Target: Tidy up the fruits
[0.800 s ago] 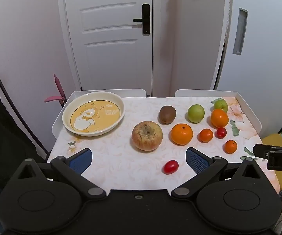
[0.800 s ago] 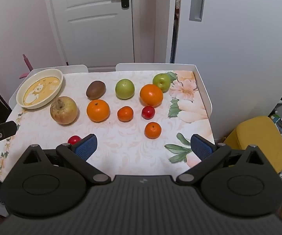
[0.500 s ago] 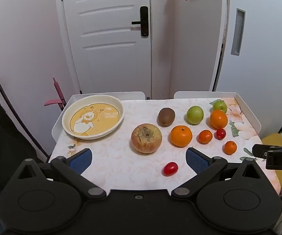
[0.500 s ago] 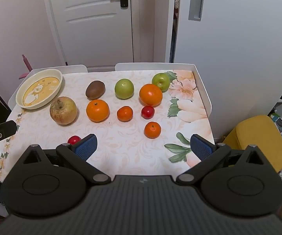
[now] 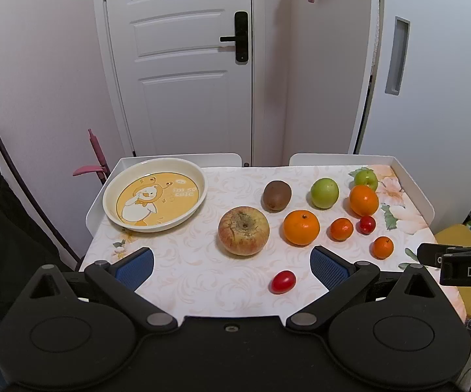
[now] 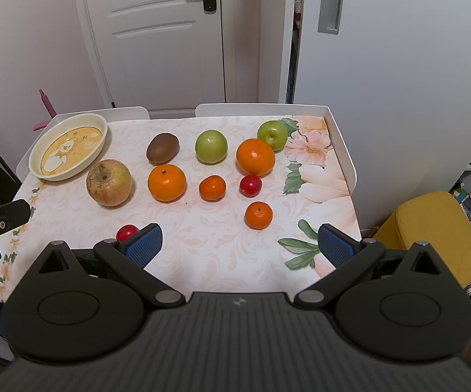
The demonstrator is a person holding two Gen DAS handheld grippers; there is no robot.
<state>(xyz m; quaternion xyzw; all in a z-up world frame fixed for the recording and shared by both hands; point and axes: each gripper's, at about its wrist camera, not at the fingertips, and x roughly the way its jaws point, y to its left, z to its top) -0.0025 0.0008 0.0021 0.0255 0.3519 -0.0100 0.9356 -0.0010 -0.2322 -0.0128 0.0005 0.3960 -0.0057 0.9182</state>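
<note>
Not much has changed in the last moment. In the left view the door and wall now fill more of the picture and the table (image 5: 183, 271) sits a bit lower, so the left gripper (image 5: 232, 264) seems to have tipped up a little. The right view looks almost the same as before. No fruit has moved.

The duck plate (image 5: 155, 194) is empty. All the fruit lies on the table to the right of the plate. The big apple (image 5: 243, 230) is nearest to the plate. Past it are the kiwi (image 5: 277, 196), a big orange (image 5: 301, 227), a green apple (image 5: 324, 193), another orange (image 5: 363, 200), a smaller green apple (image 5: 365, 178), two little tangerines (image 5: 341, 229) and a round red tomato (image 5: 367, 224). A long red tomato (image 5: 283, 282) lies alone, on the near side of the big apple.

Both sets of fingers are spread wide and hold nothing. The right gripper (image 6: 240, 245) hangs over the near edge of the table, far from the plate.

So the job has not really started. I think the next thing is to reach for one fruit, maybe the long red tomato or the big apple, since they are closest to the left fingers (image 5: 134, 266).
</note>
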